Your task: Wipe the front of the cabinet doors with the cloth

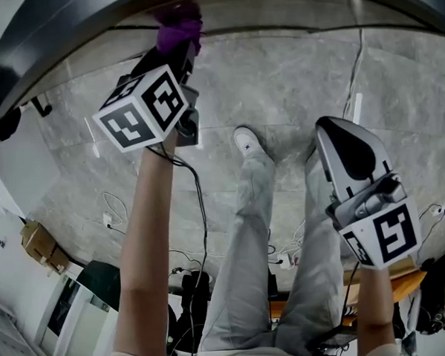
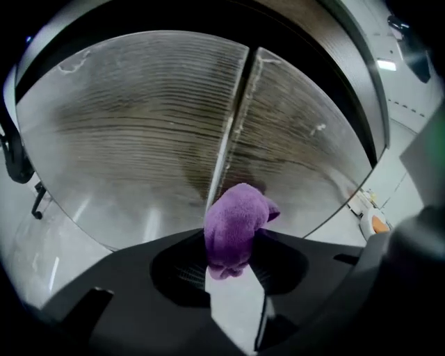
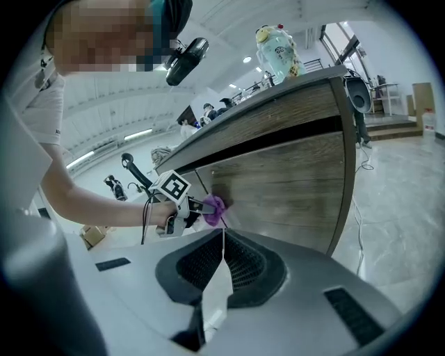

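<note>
Cloth [image 2: 236, 226], purple and bunched, was pinched between the left gripper's [image 2: 233, 264] jaws and held against the seam [image 2: 226, 139] between the cabinet doors [image 2: 132, 118], presumably for wiping contact; the right gripper [image 3: 221, 274] hung well apart, jaws pressed together, empty.

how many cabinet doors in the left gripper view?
2. Left door left of the vertical seam, right door right of it; the purple cloth in the left gripper is at the seam. More may lie outside the frame.
</note>
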